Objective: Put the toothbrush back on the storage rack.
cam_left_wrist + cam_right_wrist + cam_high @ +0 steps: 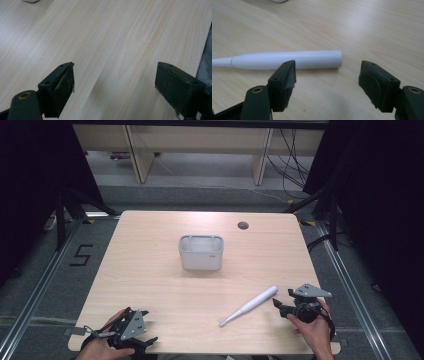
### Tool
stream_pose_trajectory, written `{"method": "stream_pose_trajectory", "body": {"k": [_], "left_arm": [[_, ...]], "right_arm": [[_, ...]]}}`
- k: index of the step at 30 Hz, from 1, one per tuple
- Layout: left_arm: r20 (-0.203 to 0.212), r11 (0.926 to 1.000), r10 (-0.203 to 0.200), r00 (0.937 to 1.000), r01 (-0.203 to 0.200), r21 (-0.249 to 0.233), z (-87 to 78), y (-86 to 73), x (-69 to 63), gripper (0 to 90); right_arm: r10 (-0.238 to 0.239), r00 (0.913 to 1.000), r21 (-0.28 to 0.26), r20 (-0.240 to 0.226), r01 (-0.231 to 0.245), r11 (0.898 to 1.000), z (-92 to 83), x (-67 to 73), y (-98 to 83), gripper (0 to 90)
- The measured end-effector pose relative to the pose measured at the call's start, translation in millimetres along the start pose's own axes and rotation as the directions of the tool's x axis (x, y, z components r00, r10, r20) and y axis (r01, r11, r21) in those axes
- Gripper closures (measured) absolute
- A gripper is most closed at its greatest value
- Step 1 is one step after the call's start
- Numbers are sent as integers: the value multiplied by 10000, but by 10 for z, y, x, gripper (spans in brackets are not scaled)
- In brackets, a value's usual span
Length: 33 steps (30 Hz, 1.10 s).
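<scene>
Where the near edge of the pale wooden surface (150,270) is meeting the bottom of the high view, both forearms are being cut off, leaving two hands showing.

Item: left hand-held gripper (131,329), sitting at the near left corner, jaws standing wide apart with nothing but bare wood grain between them in the left gripper view (115,85). A small white shape at that view's top edge is too cropped to identify.

Item: right hand-held gripper (287,306), lying at the near right, jaws likewise spread wide and gripping nothing (327,82).

Item: white electric toothbrush (250,306), lying flat and diagonal on the surface just beside the right hand-held gripper, brush end pointing toward the near edge. In the right gripper view its handle (287,60) is lying crosswise just beyond the jaw tips, the left jaw covering part of it, the head running out of frame.

Item: grey rectangular holder (201,252), standing upright mid-surface, well apart from the toothbrush; its interior is hard to make out.

Item: floor marking reading "5" (81,255), left of the surface.
</scene>
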<state>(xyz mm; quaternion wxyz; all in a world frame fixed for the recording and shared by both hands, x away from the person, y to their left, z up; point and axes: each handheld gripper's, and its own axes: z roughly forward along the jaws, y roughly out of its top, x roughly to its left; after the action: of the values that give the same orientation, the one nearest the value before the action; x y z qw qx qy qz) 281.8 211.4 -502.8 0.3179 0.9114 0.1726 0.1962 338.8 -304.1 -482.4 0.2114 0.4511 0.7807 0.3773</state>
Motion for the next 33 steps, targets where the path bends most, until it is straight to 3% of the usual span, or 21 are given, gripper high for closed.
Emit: {"method": "stream_pose_trajectory", "body": {"k": [1,2,5,7,10,12,15,16,17,18,20,21,22,23,25,26,28,29,31,32,33], "left_arm": [[28,9998,171,9998,-171,143,-12,2,11,156],[5,10000,-53,10000,53,-38,2,0,-1,156],[-7,9999,80,10000,-80,115,-8,2,6,156],[22,9998,163,9999,-163,135,-10,2,10,156],[-20,10000,-42,10000,42,8,-2,0,1,156],[11,9999,98,10000,-98,82,-7,1,8,156],[-3,10000,-46,10000,46,-29,2,-1,1,156],[0,9999,119,9999,-119,86,-8,1,10,156],[261,9996,113,9996,-120,267,-25,10,23,157],[-258,10000,64,9996,-62,62,-6,2,1,156],[-265,9997,165,9995,-160,191,-10,3,11,156],[-108,10000,-39,9999,39,7,-2,0,-3,156],[-29,9998,139,9999,-138,149,-9,2,10,156],[-192,9997,160,9997,-157,178,-10,3,2,156],[-23,10000,-26,10000,26,25,-1,0,3,157],[-31,10000,-26,10000,26,13,-2,1,3,157],[-263,9997,178,9995,-174,168,-11,3,5,156],[-137,9999,100,9999,-99,116,-10,2,2,156],[-38,9998,143,9999,-143,151,-10,2,12,156],[-179,9998,152,9997,-150,142,-11,3,3,156],[-224,9997,191,9996,-187,164,-13,4,5,156]], "right_arm": [[-272,9993,-59,248,274,9996,-5,-5,18,311],[-229,9995,-83,235,231,9997,1,0,30,322],[-476,9986,-19,244,477,9989,39,-2,60,353],[-403,9987,-64,321,405,9992,52,14,87,386],[-458,9986,-148,272,462,9988,90,21,138,429],[-565,9983,-61,120,566,9984,125,28,179,471],[-625,9980,-114,90,626,9980,183,37,221,526],[-618,9981,-97,48,618,9980,197,33,235,532],[-630,9980,-45,49,630,9980,214,35,248,552],[-722,9974,0,38,722,9974,231,37,258,582],[-821,9965,-80,151,822,9966,258,38,278,627],[-1004,9949,-65,112,1005,9949,272,28,289,642],[-853,9963,-66,89,854,9963,280,35,301,659],[-1001,9949,-87,81,1002,9949,297,38,308,669],[-1002,9950,56,31,1002,9949,320,52,332,706],[-1234,9923,35,38,1234,9924,340,38,338,723],[-1209,9927,69,-30,1209,9926,369,53,353,754],[-1344,9909,83,-81,1345,9909,386,44,366,768],[-1040,9945,304,-115,1043,9941,405,71,377,797],[-1419,9898,213,-156,1422,9896,436,43,383,810],[-1166,9931,318,-131,1170,9926,451,62,377,820]]}}
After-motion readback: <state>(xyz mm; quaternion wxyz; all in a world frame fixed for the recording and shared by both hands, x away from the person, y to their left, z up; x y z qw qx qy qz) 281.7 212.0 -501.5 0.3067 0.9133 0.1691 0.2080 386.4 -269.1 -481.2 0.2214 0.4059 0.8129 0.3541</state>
